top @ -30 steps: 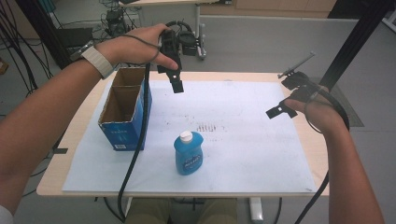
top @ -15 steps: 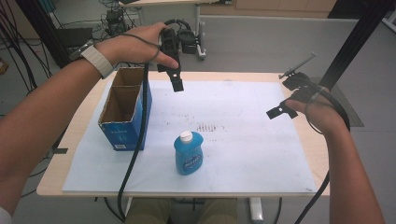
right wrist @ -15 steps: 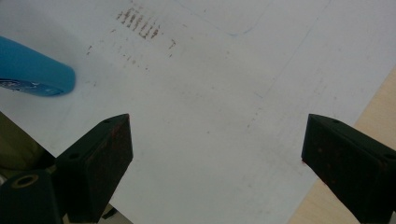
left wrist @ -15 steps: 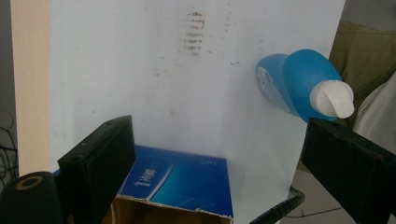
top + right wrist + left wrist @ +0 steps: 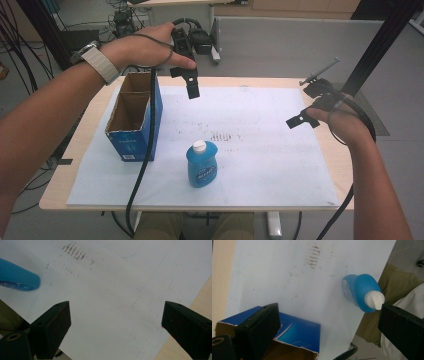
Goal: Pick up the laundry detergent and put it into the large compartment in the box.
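A blue bottle (image 5: pixel 202 164) with a white cap stands upright on the white sheet near the table's front; it also shows in the left gripper view (image 5: pixel 359 291) and the right gripper view (image 5: pixel 17 275). An open blue cardboard box (image 5: pixel 132 122) stands at the left. My left gripper (image 5: pixel 186 82) hangs in the air above the back of the table, just right of the box. Its jaws (image 5: pixel 329 322) stand wide and have just been opening, with nothing between them. My right gripper (image 5: pixel 305 119) hovers over the sheet's right side, open and empty (image 5: pixel 116 322).
A white paper sheet (image 5: pixel 280 165) with faint brown marks covers most of the wooden table (image 5: pixel 65 200). The left gripper's cable (image 5: pixel 145 165) hangs down past the box's right side. A black post (image 5: pixel 380 45) and cabling stand beyond the table's far right.
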Action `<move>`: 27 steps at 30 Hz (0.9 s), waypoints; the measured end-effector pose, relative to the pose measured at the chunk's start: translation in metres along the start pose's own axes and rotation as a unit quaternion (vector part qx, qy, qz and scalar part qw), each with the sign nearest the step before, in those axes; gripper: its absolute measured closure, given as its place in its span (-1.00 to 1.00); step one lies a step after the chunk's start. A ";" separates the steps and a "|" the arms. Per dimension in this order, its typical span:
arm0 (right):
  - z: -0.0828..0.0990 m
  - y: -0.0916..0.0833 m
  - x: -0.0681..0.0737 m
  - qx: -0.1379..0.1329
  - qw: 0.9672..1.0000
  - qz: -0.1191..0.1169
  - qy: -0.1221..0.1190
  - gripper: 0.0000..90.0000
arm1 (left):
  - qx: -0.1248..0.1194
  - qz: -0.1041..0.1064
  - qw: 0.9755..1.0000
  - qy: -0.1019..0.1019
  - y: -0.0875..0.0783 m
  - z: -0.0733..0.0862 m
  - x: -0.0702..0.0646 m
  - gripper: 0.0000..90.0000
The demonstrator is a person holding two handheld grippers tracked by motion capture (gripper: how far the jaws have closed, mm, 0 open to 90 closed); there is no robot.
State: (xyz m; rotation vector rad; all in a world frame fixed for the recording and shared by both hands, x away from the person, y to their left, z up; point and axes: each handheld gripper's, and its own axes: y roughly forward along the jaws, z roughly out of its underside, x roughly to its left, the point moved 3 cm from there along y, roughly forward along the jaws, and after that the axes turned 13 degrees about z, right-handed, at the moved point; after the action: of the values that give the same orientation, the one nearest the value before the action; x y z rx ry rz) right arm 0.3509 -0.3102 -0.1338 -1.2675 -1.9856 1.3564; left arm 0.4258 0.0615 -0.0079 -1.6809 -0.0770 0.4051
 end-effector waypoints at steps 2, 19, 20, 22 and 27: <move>0.001 0.000 0.000 0.000 1.000 0.000 0.000 -0.81 | -0.009 0.003 1.000 -0.012 0.000 0.002 -0.002 -0.88; 0.009 0.001 -0.002 0.000 1.000 -0.001 0.005 -0.81 | 0.001 0.027 0.995 -0.095 0.009 -0.004 -0.009 -0.75; 0.009 0.001 -0.003 0.000 1.000 -0.002 0.005 -0.81 | -0.003 0.026 0.995 -0.099 0.009 -0.003 -0.010 -0.75; 0.009 0.001 -0.002 0.000 1.000 -0.002 0.004 -0.81 | -0.006 0.025 0.994 -0.107 0.010 -0.003 -0.010 -0.80; 0.011 0.000 -0.001 -0.001 1.000 -0.002 0.003 -0.81 | -0.039 0.023 0.989 -0.141 0.011 0.005 -0.012 -0.89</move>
State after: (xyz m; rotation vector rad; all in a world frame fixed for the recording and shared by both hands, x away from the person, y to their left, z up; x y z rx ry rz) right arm 0.3437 -0.3166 -0.1382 -1.2671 -1.9855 1.3467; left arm 0.4113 0.0607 -0.0166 -1.6949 -0.2672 0.6811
